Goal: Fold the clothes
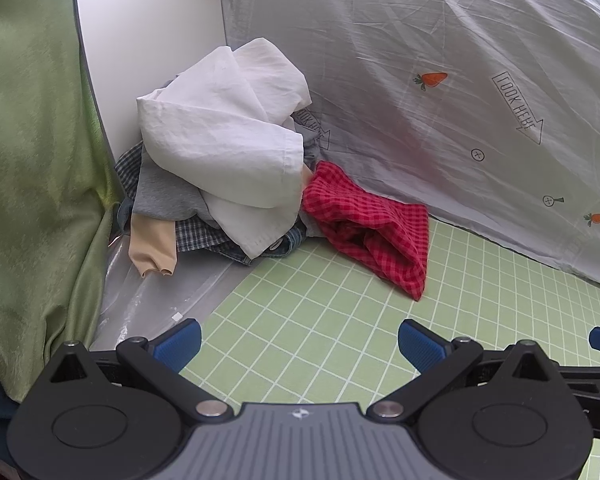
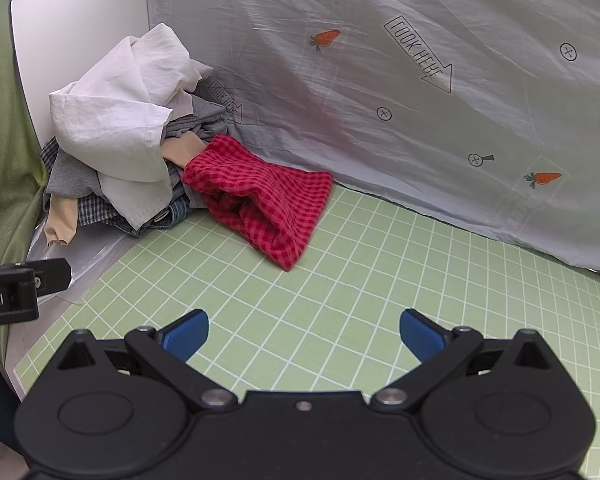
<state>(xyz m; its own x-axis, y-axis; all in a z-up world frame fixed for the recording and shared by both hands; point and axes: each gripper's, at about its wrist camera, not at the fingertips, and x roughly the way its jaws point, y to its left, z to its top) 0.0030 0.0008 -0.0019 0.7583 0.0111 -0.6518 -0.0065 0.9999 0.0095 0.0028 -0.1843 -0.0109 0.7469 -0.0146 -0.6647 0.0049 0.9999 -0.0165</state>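
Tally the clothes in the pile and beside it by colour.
White: 1, white cloth
Red checked: 1, red cloth
Grey: 1, grey garment
Beige: 1, beige garment
Blue checked: 1, checked shirt
Denim: 1, jeans
Total: 6 visible; more may be buried.

Beside the red gingham cloth (image 1: 370,222) lies a pile topped by a white garment (image 1: 224,136) over grey, beige and blue-checked pieces, on a pale green white-gridded mat (image 2: 340,304), before a grey carrot-printed sheet (image 2: 420,80).
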